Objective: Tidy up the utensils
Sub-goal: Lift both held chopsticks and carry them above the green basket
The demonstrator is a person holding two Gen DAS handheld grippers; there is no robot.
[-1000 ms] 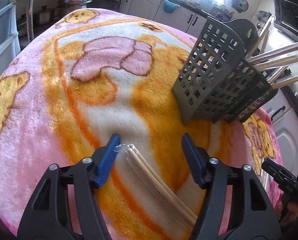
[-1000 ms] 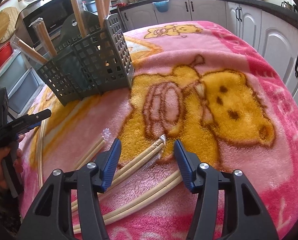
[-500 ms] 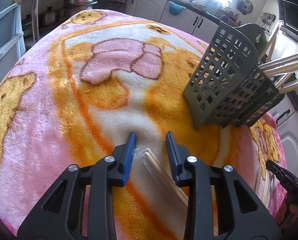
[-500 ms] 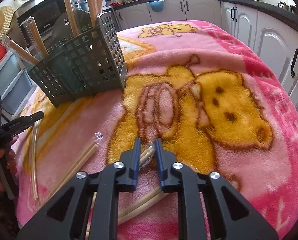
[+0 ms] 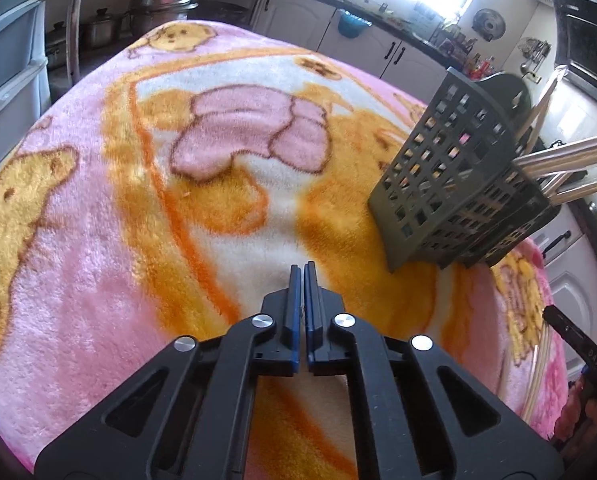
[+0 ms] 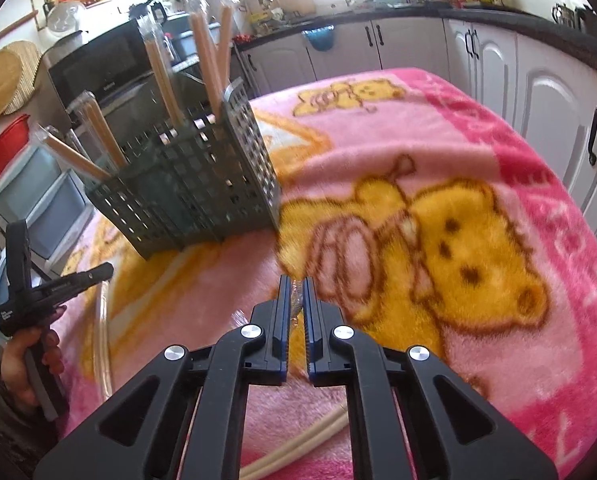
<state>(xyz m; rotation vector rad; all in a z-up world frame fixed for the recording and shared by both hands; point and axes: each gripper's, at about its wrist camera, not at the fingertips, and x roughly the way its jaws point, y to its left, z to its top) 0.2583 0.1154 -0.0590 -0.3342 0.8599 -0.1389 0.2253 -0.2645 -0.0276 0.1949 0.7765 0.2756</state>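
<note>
My left gripper [image 5: 303, 270] has its jaws closing to shut on the tip of a wrapped chopstick pack [image 5: 300, 386], which shows pale behind the pads. In the right wrist view that pack [image 6: 103, 336] trails below the left gripper [image 6: 98, 271]. My right gripper [image 6: 296, 280] has its jaws closing too. Its pads pinch the crinkled clear wrapper of another chopstick pack [image 6: 296, 304]. The grey lattice utensil basket [image 5: 450, 184] [image 6: 202, 184] stands on the blanket beyond both grippers. Several wrapped chopsticks [image 6: 208, 60] stick out of it.
A pink bear-print blanket [image 6: 438, 152] covers the table, which drops off at the near and side edges. One more loose chopstick pack [image 6: 298, 450] lies under my right gripper. White cabinets [image 6: 538, 92] and a microwave [image 6: 98, 64] stand around the table. A person's hand [image 6: 22, 356] holds the left gripper.
Both grippers went from wide open to shut, each around the end of a chopstick pack. The right gripper then rose a little with its pack's wrapper.
</note>
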